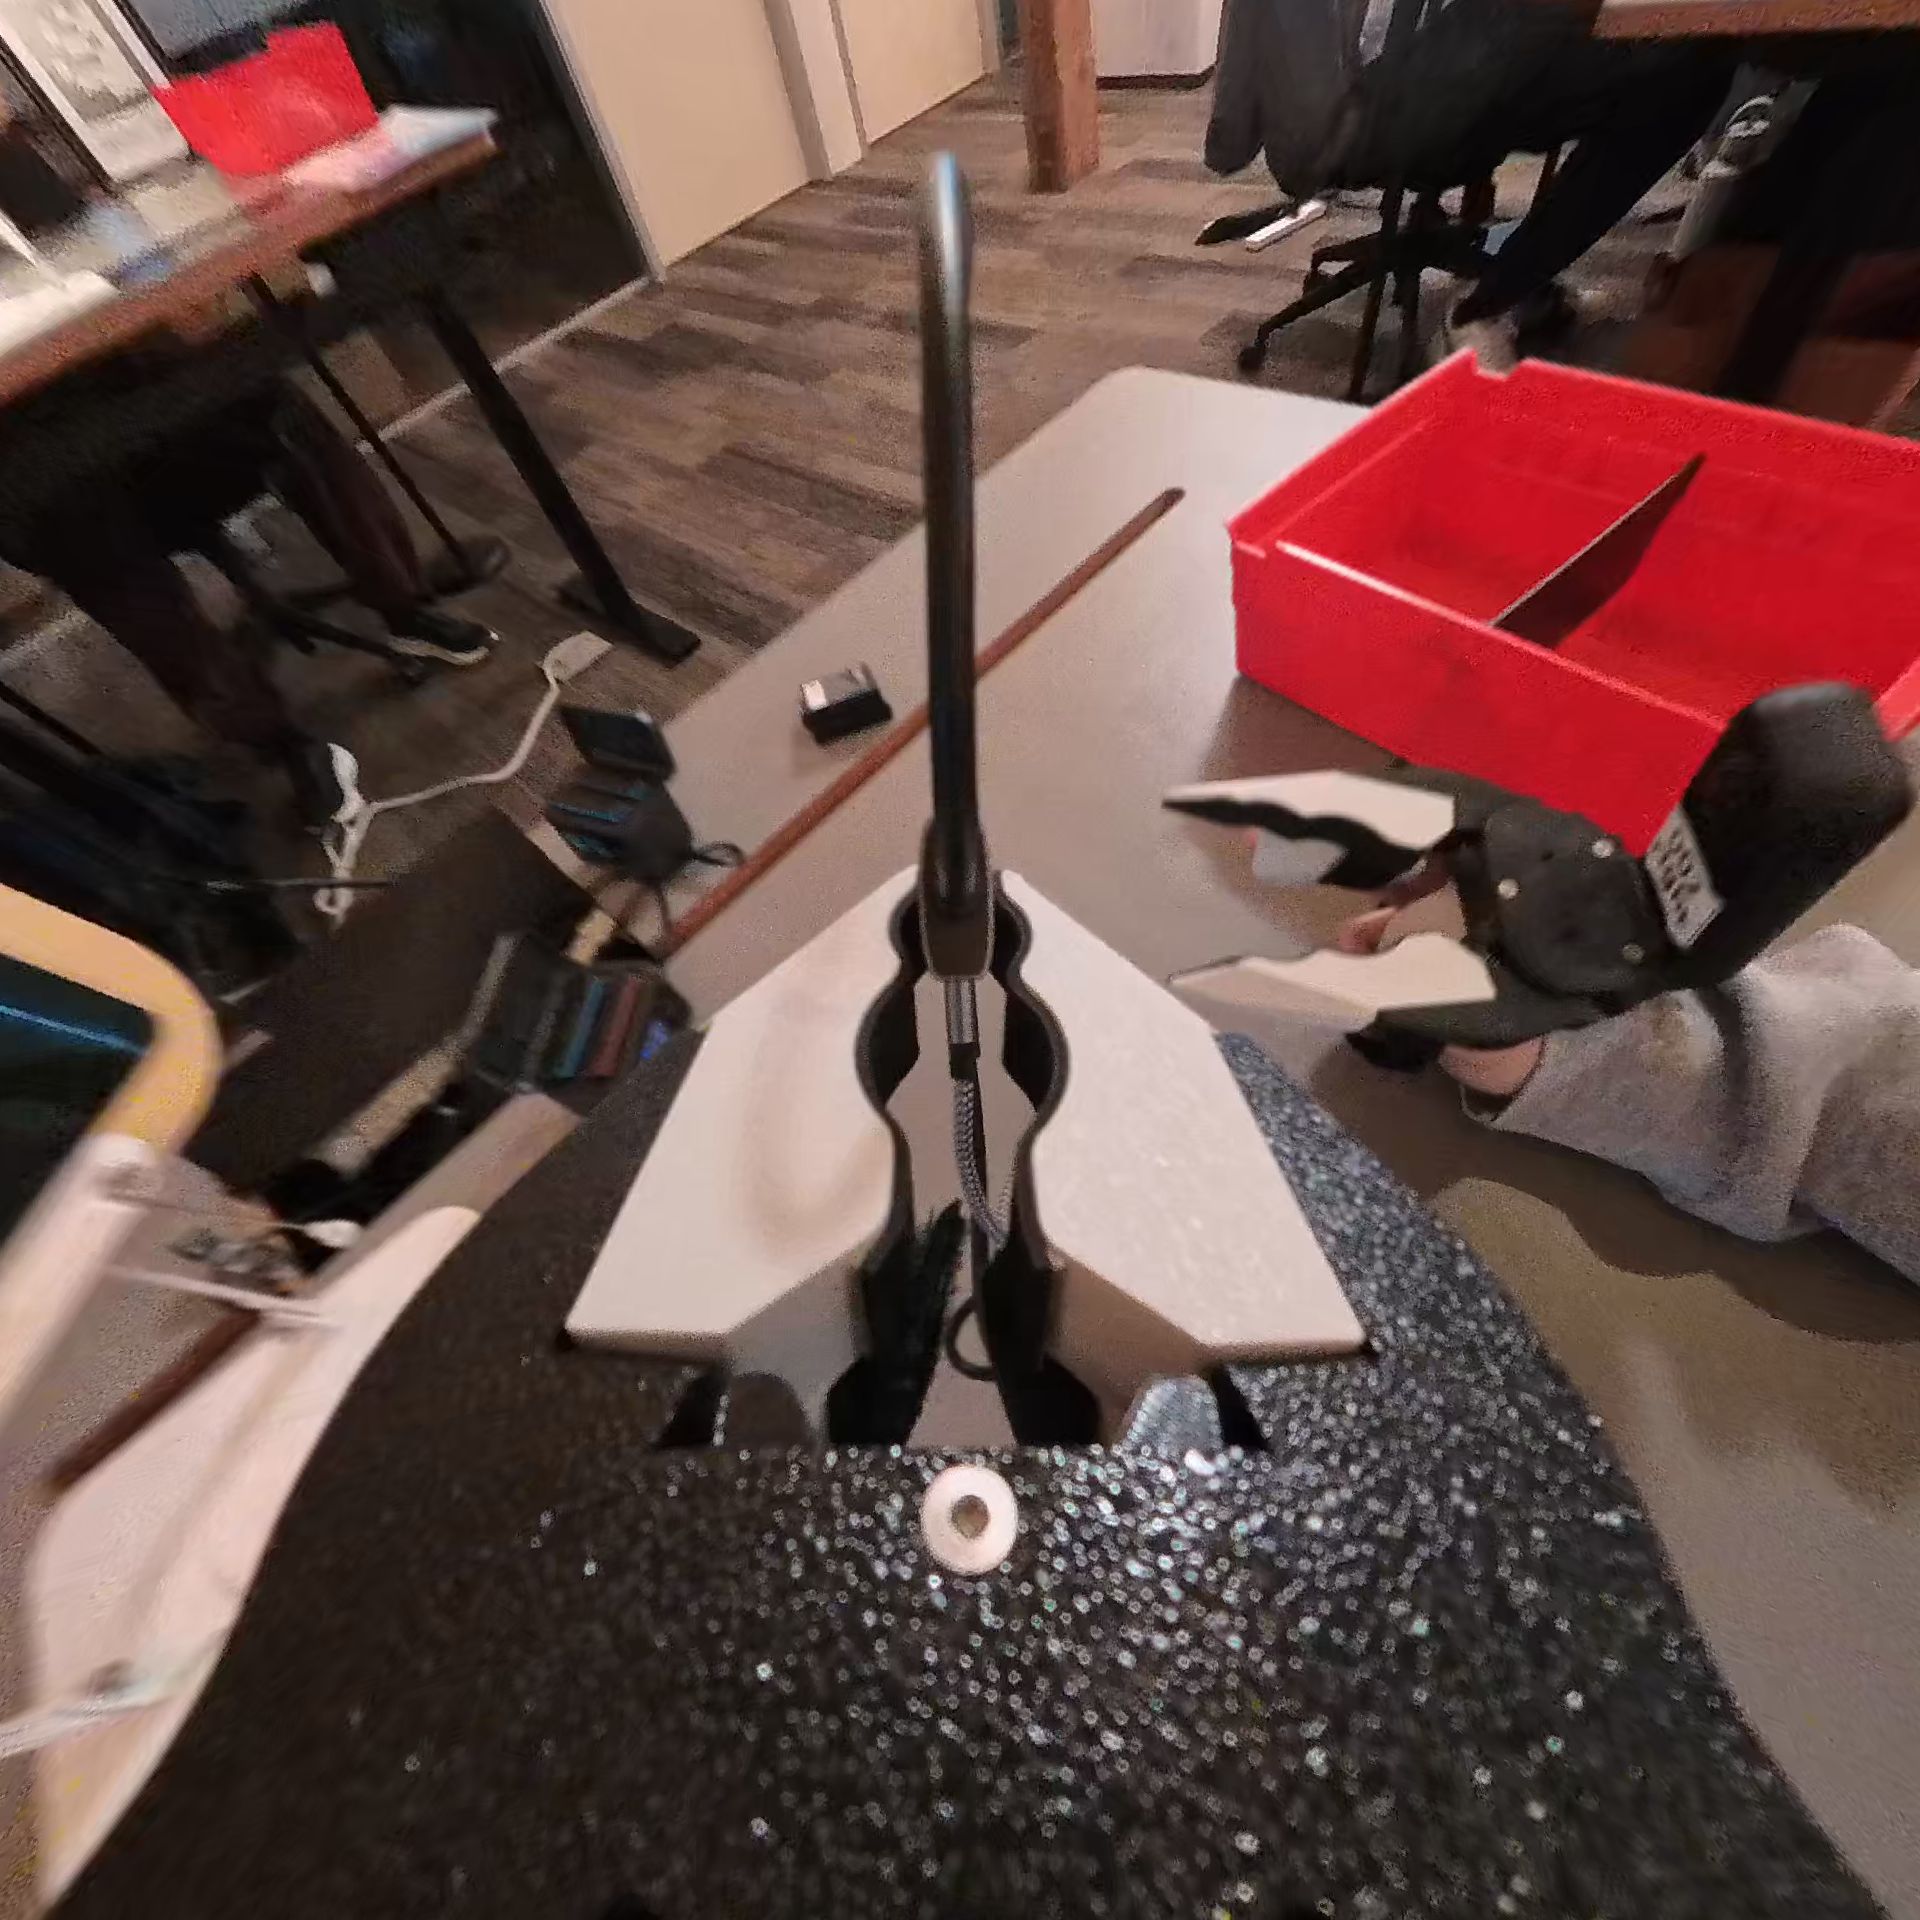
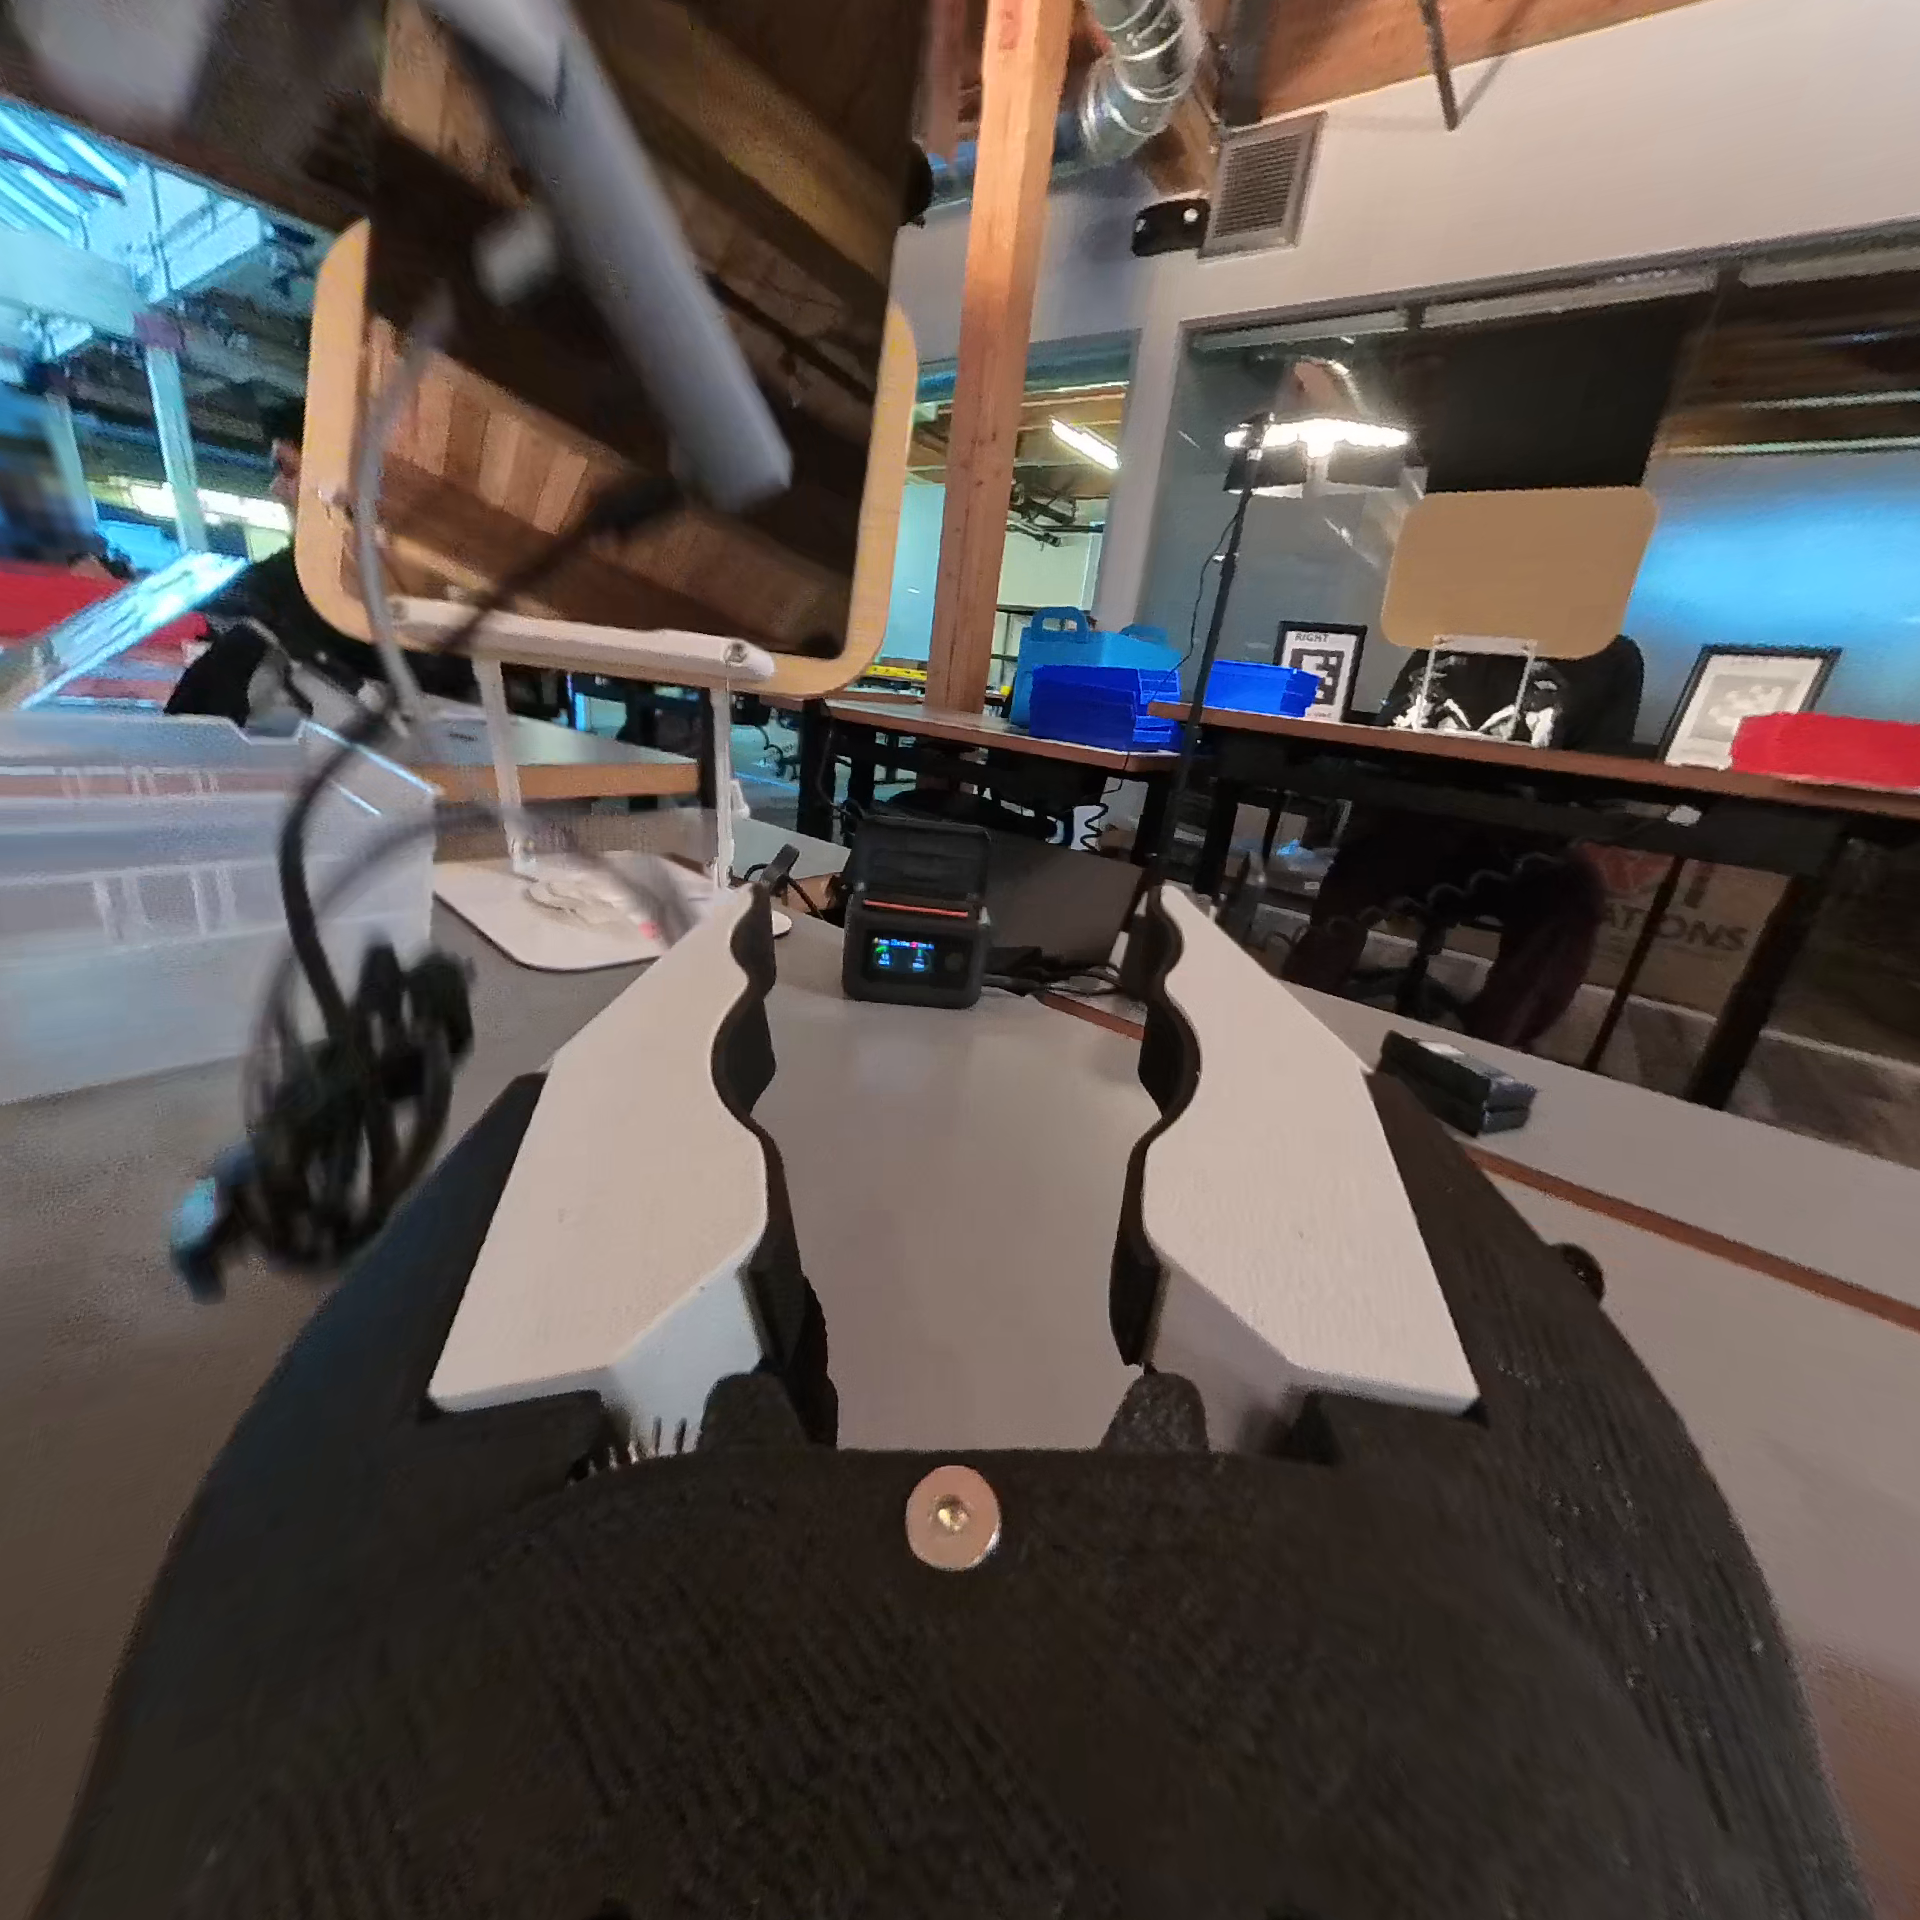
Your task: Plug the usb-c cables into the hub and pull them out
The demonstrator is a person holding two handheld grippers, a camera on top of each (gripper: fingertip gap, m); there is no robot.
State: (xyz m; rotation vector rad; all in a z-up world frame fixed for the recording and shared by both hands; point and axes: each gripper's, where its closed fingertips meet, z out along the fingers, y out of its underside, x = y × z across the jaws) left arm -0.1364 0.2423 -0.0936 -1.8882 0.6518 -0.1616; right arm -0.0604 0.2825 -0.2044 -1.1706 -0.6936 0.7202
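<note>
The left gripper (image 1: 956, 914) is raised off the grey table (image 1: 1558, 1351), jaws clamped on the hub (image 1: 951, 540), which projects upright beyond the fingertips. Its braided cable (image 1: 971, 1132) runs back between the jaws. The right gripper (image 2: 956, 935) is level, jaws apart and empty; only its view shows a cable bundle (image 2: 343, 1091) left of the jaws.

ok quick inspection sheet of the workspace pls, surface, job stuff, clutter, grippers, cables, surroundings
Surface: grey table, mostly bare.
Job's things: slim dark hub held upright, seen edge-on; its braided cable runs back between the fingers.
Clutter: red bin, small black box, black device with lit screen.
Grippers: left gripper shut on the hub; right gripper open, empty.
Cables: blurred black cable bundle hanging at left.
Surroundings: office desks, chairs, blue bins.
</note>
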